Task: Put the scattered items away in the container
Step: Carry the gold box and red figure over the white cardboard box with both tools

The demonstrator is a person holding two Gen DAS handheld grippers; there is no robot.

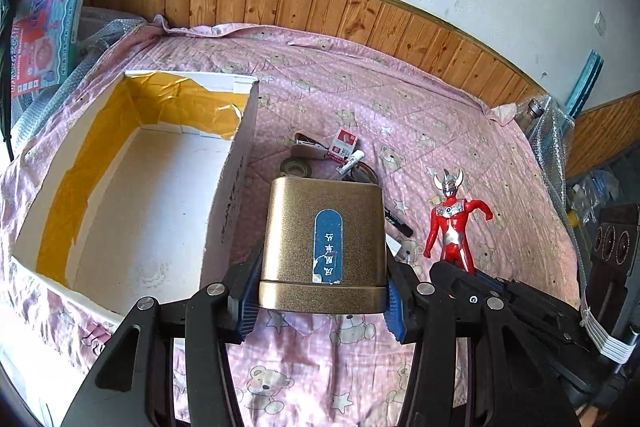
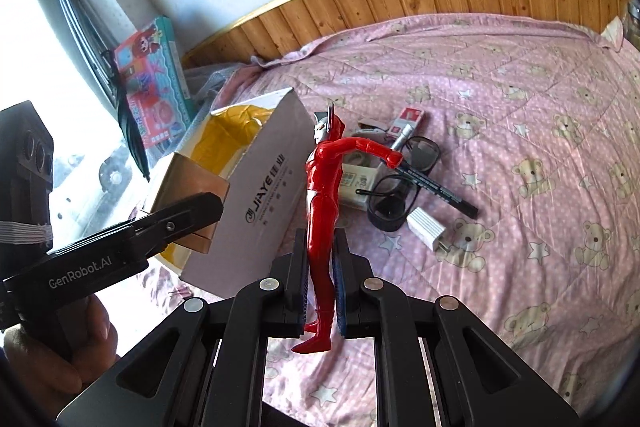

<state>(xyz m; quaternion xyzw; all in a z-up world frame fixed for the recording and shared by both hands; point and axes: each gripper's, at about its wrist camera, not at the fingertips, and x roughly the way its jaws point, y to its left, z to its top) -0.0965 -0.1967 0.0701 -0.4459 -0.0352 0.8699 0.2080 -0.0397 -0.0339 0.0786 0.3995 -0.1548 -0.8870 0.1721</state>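
Cardboard box (image 1: 132, 163), open-topped, white inside with torn yellow lining, sits on the pink bear-print bed (image 1: 440, 115) to the left of the clutter; from the left wrist view it looks empty. Both carries are in hand at once. The left hand-held gripper (image 1: 322, 297) is clamped on the lid end of a gold tin (image 1: 324, 235) with a blue label, its blue pads (image 1: 248, 291) pressed against the tin's two sides, and the tin hangs just right of the box's near wall rather than over the opening. The right hand-held gripper (image 2: 321, 291) is closed narrowly on the legs of a red toy figure (image 2: 324, 211), which stands upright between the jaws, close to the box's printed side.

Left on the bed, well apart from the box mouth: a black marker (image 2: 440, 187), eyeglasses (image 2: 400, 195), a white charger plug (image 2: 426, 227), a stapler (image 1: 306, 147), a small red-and-white pack (image 1: 342, 145) and a roll of tape (image 1: 296, 167), all huddled together.

My reading is that this is the transport step. Next, the tin needs moving left and clear above the box wall before the jaws open; the figure should follow from the right, and since both grippers converge on one opening, one ought to go first. The tall figure may topple when released, so lowering it well inside seems wise.
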